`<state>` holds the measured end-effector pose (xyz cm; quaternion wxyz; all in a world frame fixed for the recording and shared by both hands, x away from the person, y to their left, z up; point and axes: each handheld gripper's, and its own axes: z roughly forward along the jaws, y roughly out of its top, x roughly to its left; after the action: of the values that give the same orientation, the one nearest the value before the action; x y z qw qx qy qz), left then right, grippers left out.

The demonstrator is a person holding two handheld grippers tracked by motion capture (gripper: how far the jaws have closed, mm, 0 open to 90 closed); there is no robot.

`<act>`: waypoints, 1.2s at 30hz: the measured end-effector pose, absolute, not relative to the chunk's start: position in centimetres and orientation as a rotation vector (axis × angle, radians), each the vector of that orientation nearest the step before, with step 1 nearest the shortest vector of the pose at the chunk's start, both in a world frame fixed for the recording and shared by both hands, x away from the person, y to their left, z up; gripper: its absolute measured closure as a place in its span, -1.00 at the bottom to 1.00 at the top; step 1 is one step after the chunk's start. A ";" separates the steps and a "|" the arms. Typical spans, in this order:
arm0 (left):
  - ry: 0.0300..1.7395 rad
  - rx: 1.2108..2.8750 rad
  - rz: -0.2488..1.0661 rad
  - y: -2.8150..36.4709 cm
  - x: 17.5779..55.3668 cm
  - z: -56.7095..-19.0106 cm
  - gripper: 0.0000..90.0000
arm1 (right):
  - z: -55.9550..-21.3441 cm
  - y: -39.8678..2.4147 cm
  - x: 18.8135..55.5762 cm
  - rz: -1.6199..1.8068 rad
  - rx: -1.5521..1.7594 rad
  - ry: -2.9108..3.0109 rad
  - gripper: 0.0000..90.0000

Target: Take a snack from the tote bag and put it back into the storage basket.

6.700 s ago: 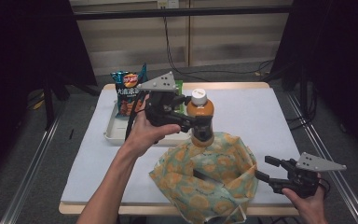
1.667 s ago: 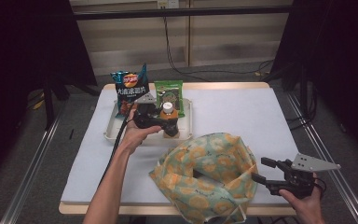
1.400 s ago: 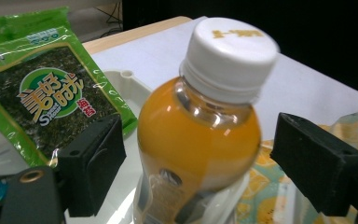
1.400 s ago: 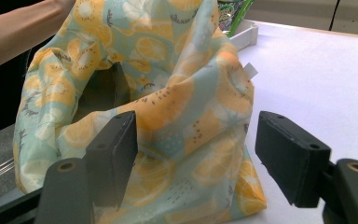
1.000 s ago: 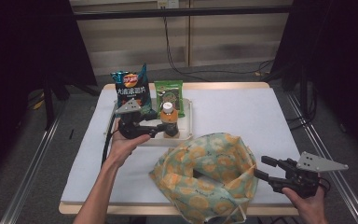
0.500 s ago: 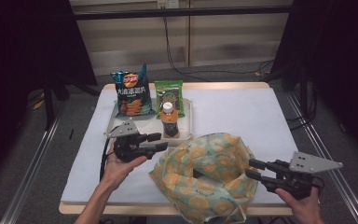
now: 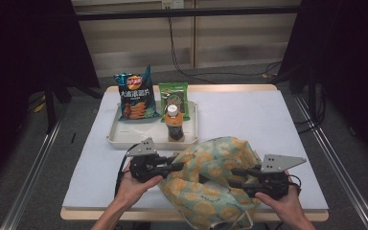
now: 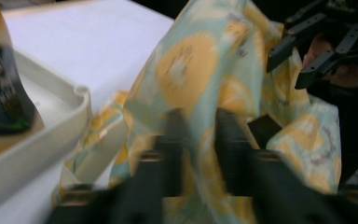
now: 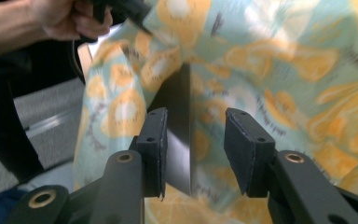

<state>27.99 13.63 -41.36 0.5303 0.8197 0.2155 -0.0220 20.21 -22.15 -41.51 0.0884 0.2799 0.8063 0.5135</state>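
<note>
Claw point(image 7: 181, 166) at lower left is pinched on the bag point(image 7: 211, 182) rim we hold, while our right claw point(image 7: 235, 177) gapes at its mouth to spread it.

- I read this place as a lab or recording studio rather than a home or shop.
- From the high view I see one table point(image 7: 287, 124) with a plain white cover and a bare wooden edge, standing alone on a grey carpeted floor point(image 7: 38, 177).
- Black curtains point(image 7: 24, 52) hang on both sides and close the space off.
- Behind the table runs a pale panelled wall point(image 7: 230, 43), with a socket point(image 7: 171, 4) at the top and dark cables point(image 7: 182, 62) dropping to the floor.
- Metal rails point(image 7: 33, 172) run along the floor at either side of the table, like the frame of a rig.
</note>
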 end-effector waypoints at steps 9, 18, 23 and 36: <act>0.576 2.009 -0.126 16.1 26.2 -42.9 1.00 | -43.2 -21.5 19.9 1.464 0.843 2.493 0.16; 0.617 2.026 -0.131 15.6 26.8 -44.2 0.98 | -44.4 -19.1 20.2 1.387 0.794 2.588 -0.21; 0.632 2.010 -0.138 15.4 27.2 -44.1 0.97 | -45.2 -18.4 20.0 1.306 0.781 2.627 -0.25; 0.657 2.026 -0.137 16.2 27.4 -44.6 0.97 | -44.9 -19.2 21.3 1.270 0.828 2.591 -0.07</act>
<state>27.38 16.18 -44.59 0.4825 0.8315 0.2697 -0.0561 21.30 -19.23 -44.92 0.0696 0.2751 0.8610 0.4222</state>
